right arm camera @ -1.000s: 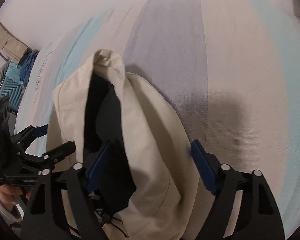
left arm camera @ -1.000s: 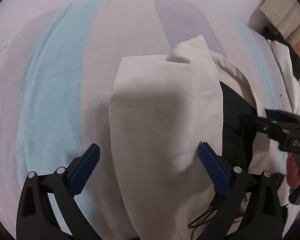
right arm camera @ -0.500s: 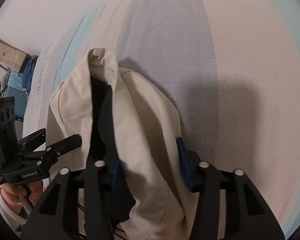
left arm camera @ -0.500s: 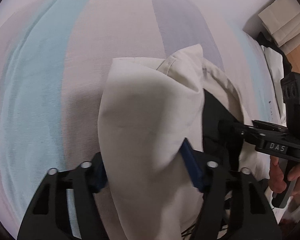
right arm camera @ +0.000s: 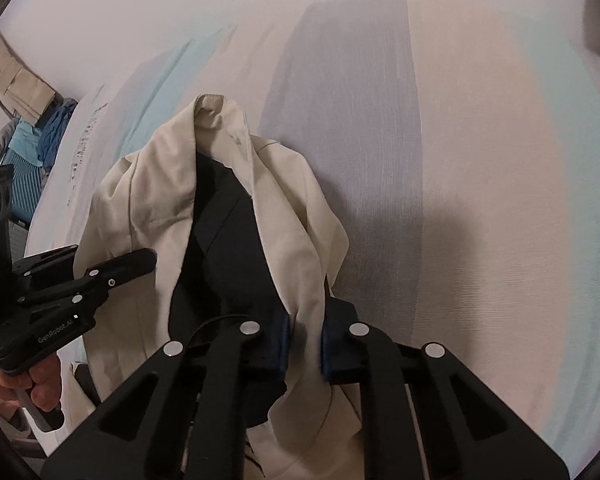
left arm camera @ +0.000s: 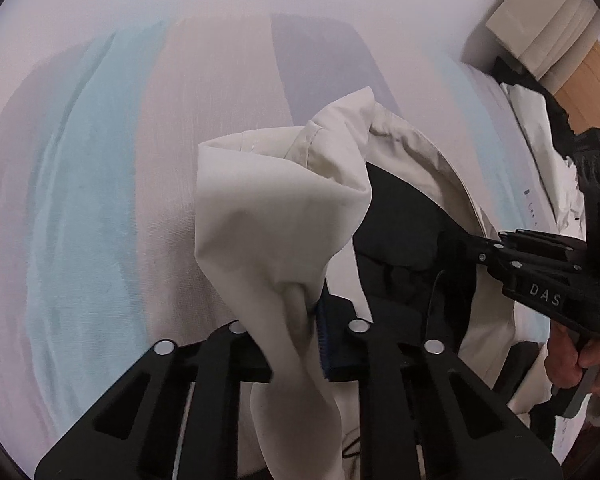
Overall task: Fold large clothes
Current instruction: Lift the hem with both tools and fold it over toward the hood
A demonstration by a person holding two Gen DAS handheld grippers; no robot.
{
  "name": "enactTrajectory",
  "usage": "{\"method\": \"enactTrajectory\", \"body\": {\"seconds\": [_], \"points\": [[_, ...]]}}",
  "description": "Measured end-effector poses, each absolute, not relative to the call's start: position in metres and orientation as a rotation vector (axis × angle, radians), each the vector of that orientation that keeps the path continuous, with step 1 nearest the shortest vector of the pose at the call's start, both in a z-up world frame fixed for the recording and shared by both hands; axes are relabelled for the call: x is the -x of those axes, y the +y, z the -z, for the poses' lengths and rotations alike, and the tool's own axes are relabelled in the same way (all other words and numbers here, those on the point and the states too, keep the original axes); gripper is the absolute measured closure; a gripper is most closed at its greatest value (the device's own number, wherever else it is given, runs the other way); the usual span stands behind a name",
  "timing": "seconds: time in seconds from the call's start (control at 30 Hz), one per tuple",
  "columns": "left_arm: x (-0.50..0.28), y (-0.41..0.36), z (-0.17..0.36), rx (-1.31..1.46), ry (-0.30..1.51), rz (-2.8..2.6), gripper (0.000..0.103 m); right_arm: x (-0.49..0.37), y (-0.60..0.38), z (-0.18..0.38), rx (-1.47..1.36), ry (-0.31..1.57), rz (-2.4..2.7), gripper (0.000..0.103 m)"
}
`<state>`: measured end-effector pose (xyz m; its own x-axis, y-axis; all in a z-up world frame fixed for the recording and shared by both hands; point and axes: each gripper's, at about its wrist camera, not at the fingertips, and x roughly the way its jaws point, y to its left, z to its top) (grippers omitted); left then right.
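Cream jacket [left arm camera: 276,216] with dark lining [right arm camera: 228,256] hangs bunched above striped bedsheet [left arm camera: 80,216].

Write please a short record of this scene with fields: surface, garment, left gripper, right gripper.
surface: striped bedsheet, pastel bands
garment: cream jacket with dark lining, bunched on the sheet
left gripper: jaws closing, cream fabric pinched between them
right gripper: shut on the jacket's cream edge
background: folded clothes beside the bed

"DAS" is printed in white on the black body of the right gripper [left arm camera: 472,240], and "GenRobot.AI" is printed on the left gripper [right arm camera: 148,258] body.
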<state>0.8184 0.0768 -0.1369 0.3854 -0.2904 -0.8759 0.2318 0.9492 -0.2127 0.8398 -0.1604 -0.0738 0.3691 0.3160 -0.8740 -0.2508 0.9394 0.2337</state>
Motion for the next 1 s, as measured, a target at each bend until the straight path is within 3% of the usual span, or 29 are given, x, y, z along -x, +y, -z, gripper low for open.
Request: {"method": "enactTrajectory", "body": {"seconds": [0.57,1.0], "points": [[-0.729,0.057,0.057,-0.014,0.945,0.332,0.092,-0.732,-0.158,-0.009,0.058,0.905,-0.278,0.094],[-0.626,0.041,0.036,-0.073,0.785,0.284,0.092,-0.634,-0.159,-0.028,0.128,0.793,-0.253,0.094]]}}
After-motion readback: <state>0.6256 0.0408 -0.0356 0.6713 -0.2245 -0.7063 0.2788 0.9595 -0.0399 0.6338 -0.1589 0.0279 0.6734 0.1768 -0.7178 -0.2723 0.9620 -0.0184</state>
